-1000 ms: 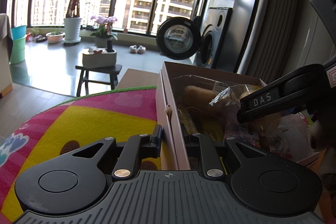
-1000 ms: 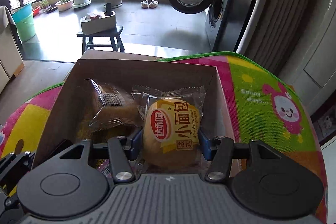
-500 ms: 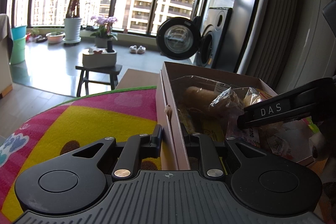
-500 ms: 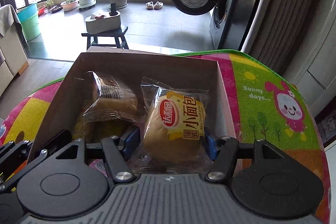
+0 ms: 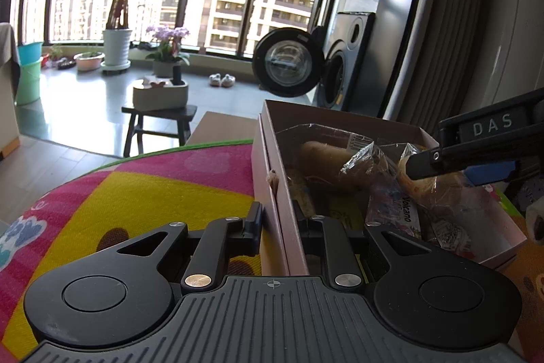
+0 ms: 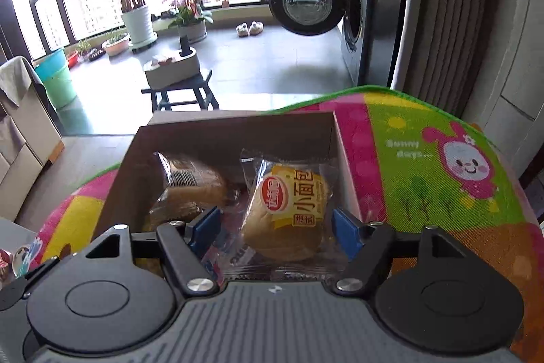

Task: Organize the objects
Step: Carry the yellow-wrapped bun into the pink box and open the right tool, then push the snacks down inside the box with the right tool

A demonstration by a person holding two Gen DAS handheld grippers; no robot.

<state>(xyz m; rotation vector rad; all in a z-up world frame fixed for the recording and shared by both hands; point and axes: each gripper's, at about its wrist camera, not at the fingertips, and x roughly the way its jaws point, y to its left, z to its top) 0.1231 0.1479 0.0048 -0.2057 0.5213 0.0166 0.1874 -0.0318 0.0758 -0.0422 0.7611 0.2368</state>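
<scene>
Left tool [image 5: 277, 227] pinches the near wall of the cardboard box [image 5: 272, 179], one finger outside and one inside. Right tool [image 6: 272, 227] hangs spread above the box, its blue pads either side of the yellow-labelled bread packet [image 6: 289, 210], which lies inside among other wrapped snacks.

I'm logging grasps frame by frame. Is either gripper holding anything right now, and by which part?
The left gripper is clamped on the cardboard box, gripping its near side wall. The right gripper is open, holding nothing; the bread packet lies free between its fingers.
</scene>
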